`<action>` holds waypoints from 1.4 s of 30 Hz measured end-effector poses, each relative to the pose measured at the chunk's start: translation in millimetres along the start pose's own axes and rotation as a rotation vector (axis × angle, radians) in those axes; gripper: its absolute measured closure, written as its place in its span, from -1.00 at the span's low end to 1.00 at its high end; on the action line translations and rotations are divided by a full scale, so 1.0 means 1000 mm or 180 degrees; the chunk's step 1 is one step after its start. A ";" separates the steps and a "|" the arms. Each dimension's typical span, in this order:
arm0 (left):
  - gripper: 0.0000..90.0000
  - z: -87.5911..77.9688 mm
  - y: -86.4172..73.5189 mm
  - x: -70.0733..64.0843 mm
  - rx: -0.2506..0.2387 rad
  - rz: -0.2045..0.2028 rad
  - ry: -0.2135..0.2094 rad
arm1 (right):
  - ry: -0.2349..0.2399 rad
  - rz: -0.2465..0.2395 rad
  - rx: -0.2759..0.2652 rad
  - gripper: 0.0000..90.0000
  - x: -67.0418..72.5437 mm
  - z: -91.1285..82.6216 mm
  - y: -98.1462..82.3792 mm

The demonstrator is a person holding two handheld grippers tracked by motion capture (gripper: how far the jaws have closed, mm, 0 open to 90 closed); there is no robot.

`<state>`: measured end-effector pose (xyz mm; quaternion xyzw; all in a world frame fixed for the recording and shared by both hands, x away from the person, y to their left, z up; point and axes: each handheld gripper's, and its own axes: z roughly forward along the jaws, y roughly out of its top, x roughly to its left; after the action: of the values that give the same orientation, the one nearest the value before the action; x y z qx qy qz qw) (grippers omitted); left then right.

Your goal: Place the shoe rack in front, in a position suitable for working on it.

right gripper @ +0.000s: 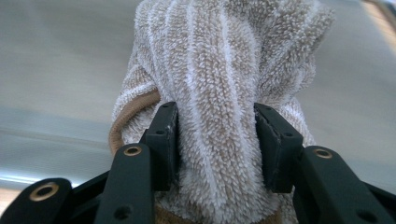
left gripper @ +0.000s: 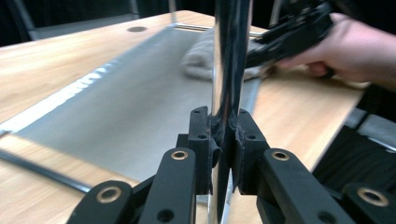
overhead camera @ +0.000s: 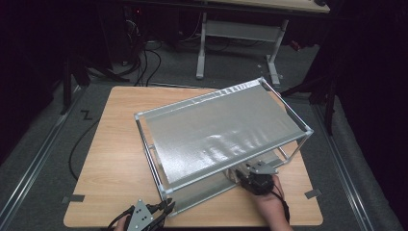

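Closest to the high camera, at 6 o'clock on the wooden table (overhead camera: 115, 144), left gripper (overhead camera: 166, 208) sits at the near corner of the metal rack (overhead camera: 221, 127), jaws clamped tight on the rack's shiny upright post (left gripper: 229, 70). Left gripper view: both pads pinch that post, barely any gap, post runs straight up between them.

Right gripper (overhead camera: 243, 174) at 5 o'clock, person's hand (overhead camera: 269, 199) behind it, reaching under the rack's top shelf onto the lower shelf (left gripper: 126, 107). Jaws partly open, closed around a bunched beige towel (right gripper: 219, 93) with white stripes; pads press into the pile on both sides. Towel rests on the grey lower shelf, toward its near right end. Left gripper view shows the towel lying on that shelf at 12 o'clock past the post, right gripper touching it.

Rack stands skewed on the table, long side running 8 to 2 o'clock.
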<state>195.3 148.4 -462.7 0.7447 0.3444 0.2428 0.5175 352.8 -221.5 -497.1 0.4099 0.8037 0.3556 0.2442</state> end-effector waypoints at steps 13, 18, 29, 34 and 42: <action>0.78 -0.012 -0.005 0.024 -0.0008 -0.0180 0.0239 | -0.0843 0.0186 0.0074 0.27 -0.056 -0.023 -0.017; 0.78 -0.012 -0.005 0.024 -0.0012 -0.0167 0.0233 | -0.0860 0.0212 0.0037 0.29 -0.058 -0.024 -0.017; 0.77 -0.012 -0.005 0.026 -0.0014 -0.0174 0.0171 | -0.0618 0.0589 -0.0002 0.29 -0.070 -0.024 -0.024; 0.77 -0.012 -0.006 0.027 -0.0022 -0.0173 0.0147 | -0.0536 0.0656 -0.0025 0.29 -0.073 -0.023 -0.027; 0.78 -0.011 -0.006 0.024 -0.0037 -0.0131 0.0080 | -0.0526 0.0659 -0.0024 0.29 -0.071 -0.023 -0.028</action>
<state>201.6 174.9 -464.8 0.7313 0.3647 0.2434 0.5224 362.4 -300.4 -497.1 0.5176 0.7328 0.3471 0.2731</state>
